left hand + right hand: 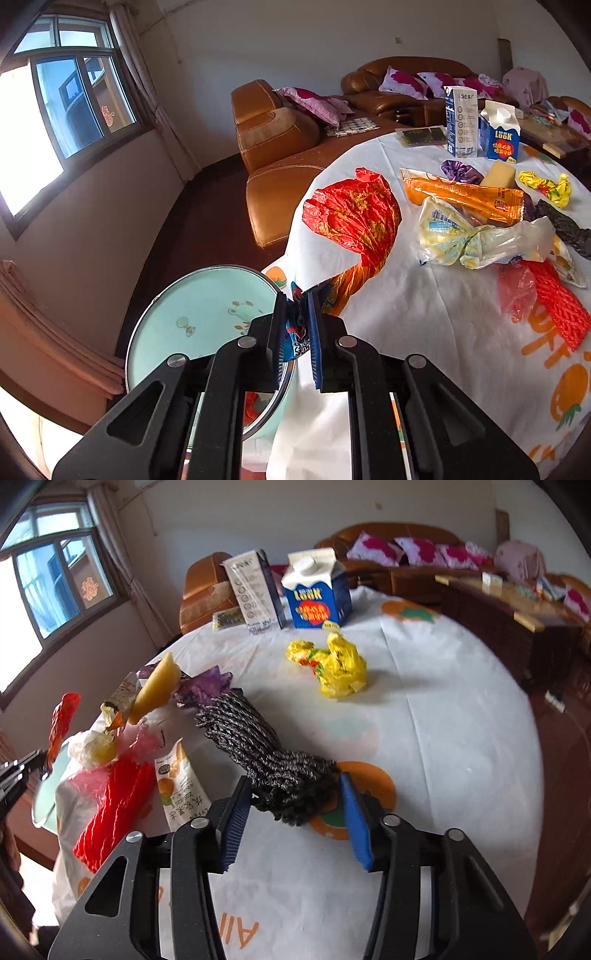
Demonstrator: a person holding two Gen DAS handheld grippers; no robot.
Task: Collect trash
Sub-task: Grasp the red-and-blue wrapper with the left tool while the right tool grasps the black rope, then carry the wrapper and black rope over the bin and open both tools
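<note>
My left gripper (297, 295) is shut on the blue-printed end of a crumpled red and orange plastic bag (351, 218), which trails up onto the white tablecloth (406, 350). It hangs off the table's edge beside a mint-green bin (199, 314) with a round lid. The right wrist view catches that gripper at the left edge, with the red bag (64, 720) standing up from it. My right gripper (295, 779) is low over the table, and its blue pads (236, 812) touch both sides of the near end of a black foam net (266, 746).
Loose rubbish covers the table: a red foam net (110, 812), a yellow bag (332, 664), an orange snack wrapper (461, 195), a clear bag (480, 240) and a purple wrapper (461, 171). Two cartons (317, 594) stand at the far edge. Brown sofas (277, 133) lie beyond.
</note>
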